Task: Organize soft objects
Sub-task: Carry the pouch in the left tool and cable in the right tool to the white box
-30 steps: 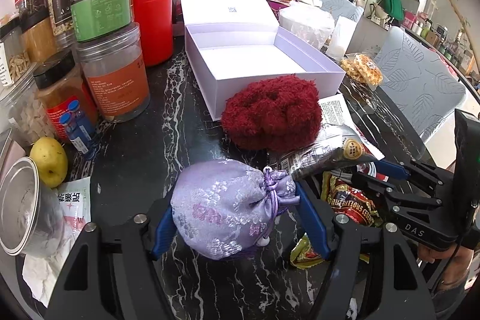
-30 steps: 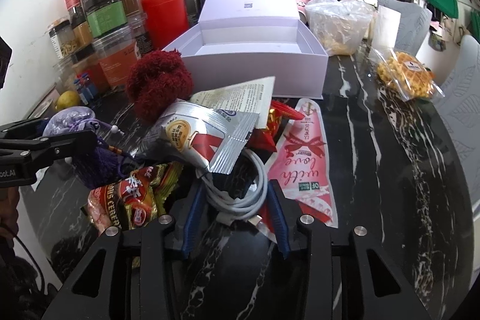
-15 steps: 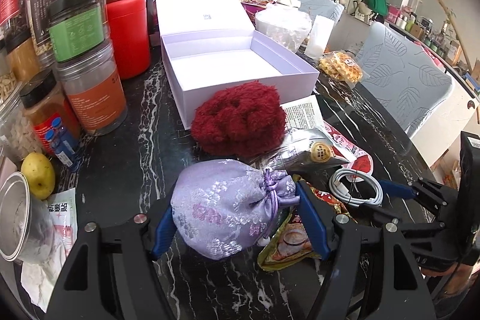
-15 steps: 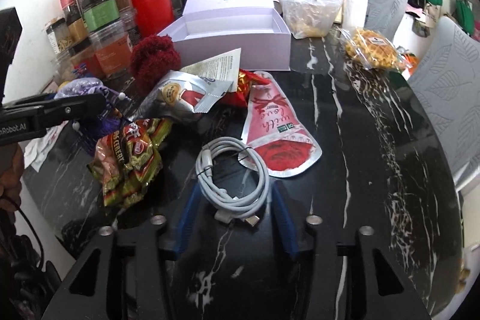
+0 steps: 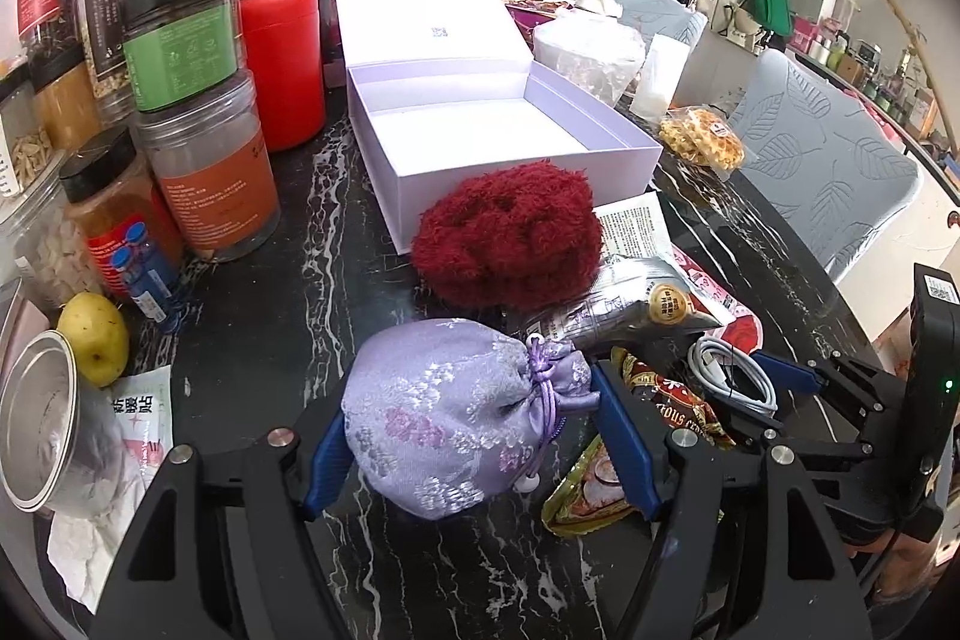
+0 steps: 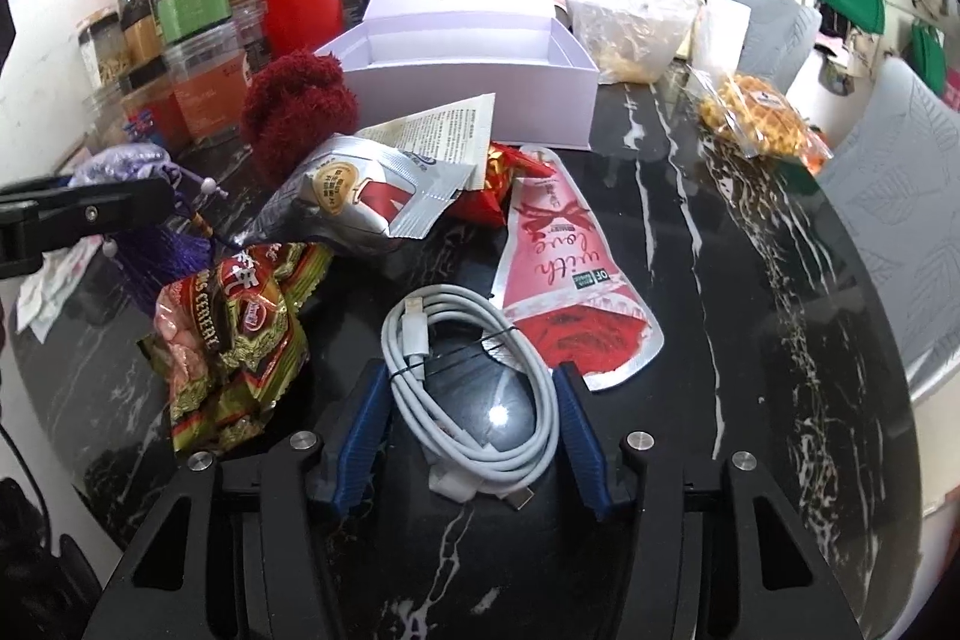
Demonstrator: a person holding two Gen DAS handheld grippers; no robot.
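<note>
The left gripper [image 5: 474, 436] is clamped at about half its spread on a lilac brocade drawstring pouch [image 5: 456, 412], its 2 blue pads pressed against the pouch's sides, with the knotted neck and cord turned toward the right pad. The pouch sits low over the black marble-patterned bench [image 5: 264, 340]. Just beyond it lies a dark red fluffy bundle [image 5: 510, 232], touching the front wall of an open lilac box [image 5: 480, 148] whose lid stands up behind it.

The right gripper [image 6: 471, 436] stands part open around a coiled white charging cable [image 6: 474, 388] that lies on the bench. Its jaws have just been closing in, and the coil sits between the 2 blue pads; whether the pads already press on it I cannot tell, though the loop nearly fills the gap.

To the left of the cable lies a green and red cereal packet [image 6: 234, 328], to the right a red and pink pouch [image 6: 570, 292], and beyond them a silver sachet [image 6: 360, 190] with a printed leaflet [image 6: 444, 124] behind it. Jars and a red canister [image 5: 282, 58] are stacked along the wall on the left, with a yellow pear [image 5: 93, 337] near the bench edge.
</note>
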